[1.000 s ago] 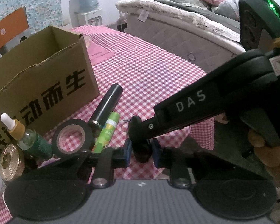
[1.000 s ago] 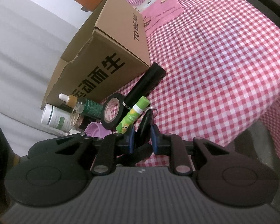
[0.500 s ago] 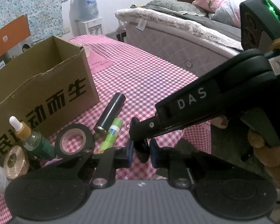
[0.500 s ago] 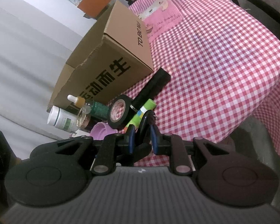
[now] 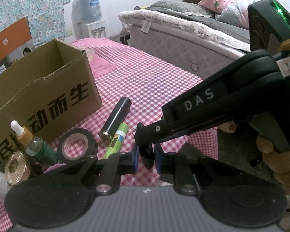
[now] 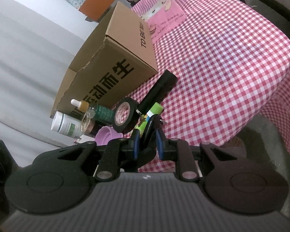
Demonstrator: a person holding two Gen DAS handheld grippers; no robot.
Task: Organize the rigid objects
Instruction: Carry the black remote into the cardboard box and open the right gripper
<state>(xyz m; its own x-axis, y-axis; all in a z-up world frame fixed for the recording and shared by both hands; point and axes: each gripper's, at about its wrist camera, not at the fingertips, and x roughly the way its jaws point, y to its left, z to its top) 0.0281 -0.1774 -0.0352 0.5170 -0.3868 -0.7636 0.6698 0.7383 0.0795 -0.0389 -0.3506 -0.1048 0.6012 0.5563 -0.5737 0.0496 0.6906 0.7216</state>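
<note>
Checked tabletop (image 5: 148,81) beside a bed, with a cardboard box (image 5: 48,89). A small black object (image 5: 147,154), now lifted clear of the cloth, is clamped by both the left gripper (image 5: 146,159) and right gripper (image 6: 148,144); boxing presumably follows.

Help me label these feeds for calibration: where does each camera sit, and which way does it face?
Left wrist: on the left tool, looking along its fingers over the checked table toward the bed; shows the right tool and the right hand gripping it.
Right wrist: on the right tool, tilted, looking across the table toward the cardboard box; its own fingers show.
Shared: the cardboard box, black tape roll, and the black fob between both tools' fingers.
</note>
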